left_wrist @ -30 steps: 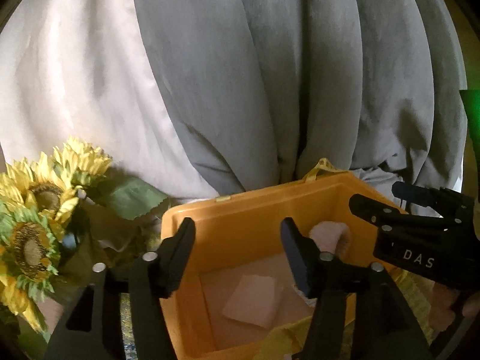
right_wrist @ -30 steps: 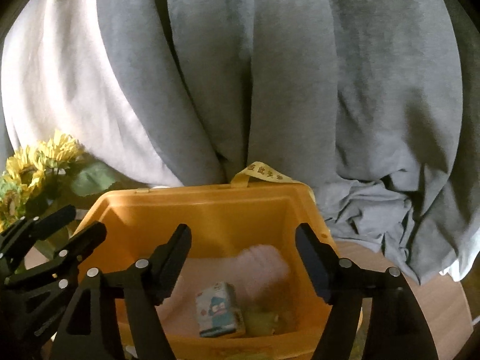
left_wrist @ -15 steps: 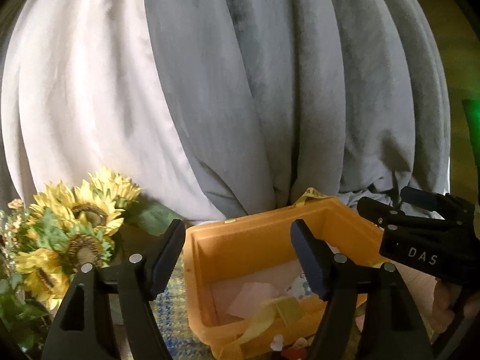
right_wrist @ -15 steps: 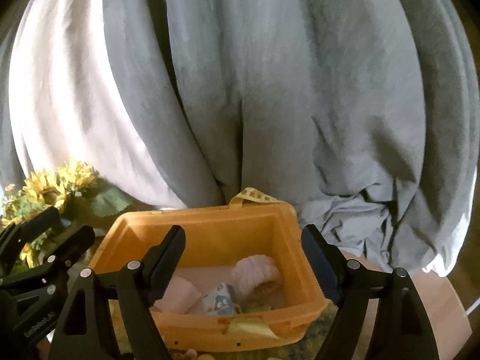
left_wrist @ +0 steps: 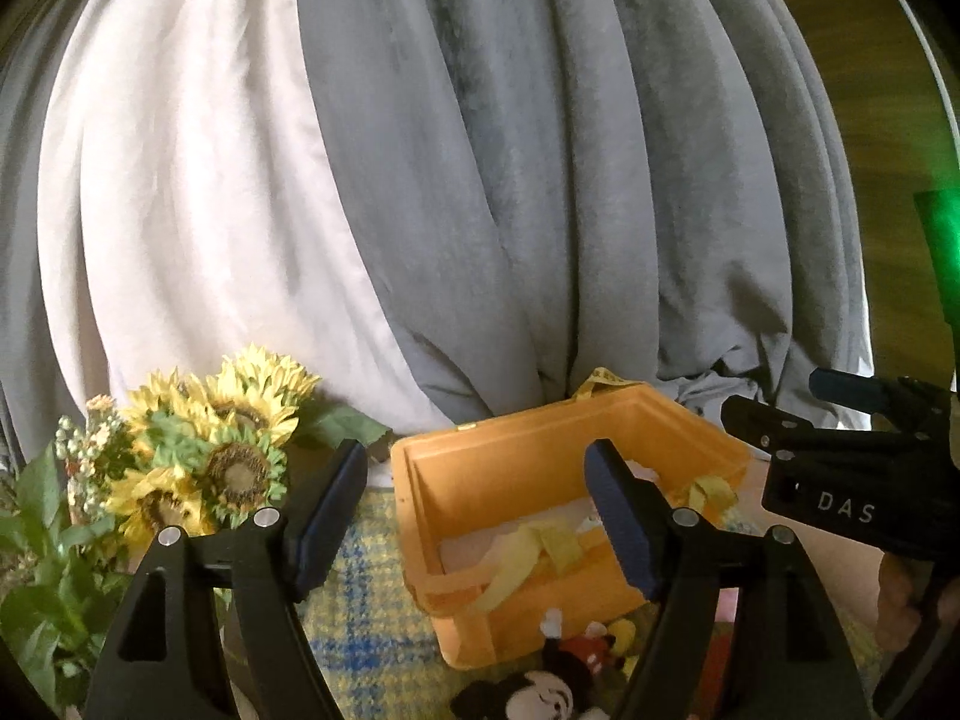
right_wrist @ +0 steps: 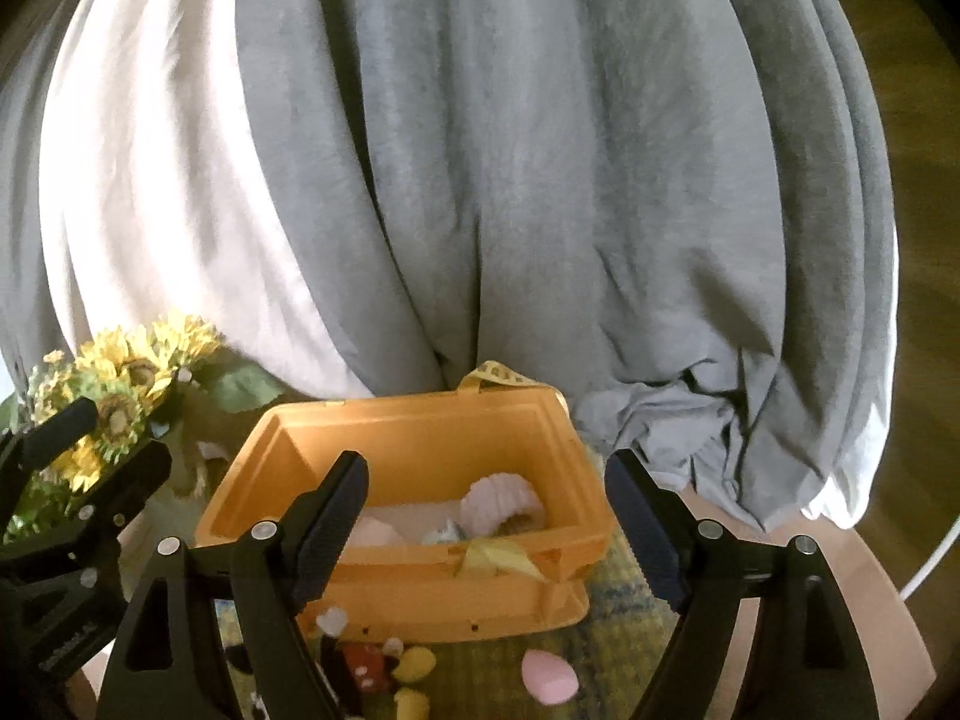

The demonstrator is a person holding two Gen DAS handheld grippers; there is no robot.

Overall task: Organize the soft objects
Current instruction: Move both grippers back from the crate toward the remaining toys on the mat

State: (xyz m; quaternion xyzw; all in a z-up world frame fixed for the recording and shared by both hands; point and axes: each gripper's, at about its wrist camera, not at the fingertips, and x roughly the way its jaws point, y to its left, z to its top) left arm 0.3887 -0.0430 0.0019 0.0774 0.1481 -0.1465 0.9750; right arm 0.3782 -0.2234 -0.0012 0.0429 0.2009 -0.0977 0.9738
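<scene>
An orange plastic bin [left_wrist: 516,474] [right_wrist: 420,438] stands on a yellow and blue checked cloth [left_wrist: 366,618]. Inside lie a pink ribbed soft roll [right_wrist: 501,495], a small blue-white item [right_wrist: 444,534], a pale pink pad [right_wrist: 375,534] and yellow ribbon [left_wrist: 540,546]. A Mickey Mouse plush [left_wrist: 552,684] [right_wrist: 366,666] lies in front of the bin, with a pink egg-shaped sponge [right_wrist: 549,675] beside it. My left gripper [left_wrist: 480,516] is open and empty, above the bin's near left corner. My right gripper [right_wrist: 486,528] is open and empty, above the bin's front rim; it also shows in the left wrist view [left_wrist: 840,456].
Artificial sunflowers [left_wrist: 222,450] [right_wrist: 120,378] stand left of the bin. Grey and white curtains [left_wrist: 480,180] hang right behind it. A round wooden table edge [right_wrist: 888,600] shows at the right. The left gripper's fingers [right_wrist: 66,450] show at the left in the right wrist view.
Both grippers have pulled back and up from the bin. The bin looks smaller and lower in both views, and the plush and pink sponge in front of it have come into sight.
</scene>
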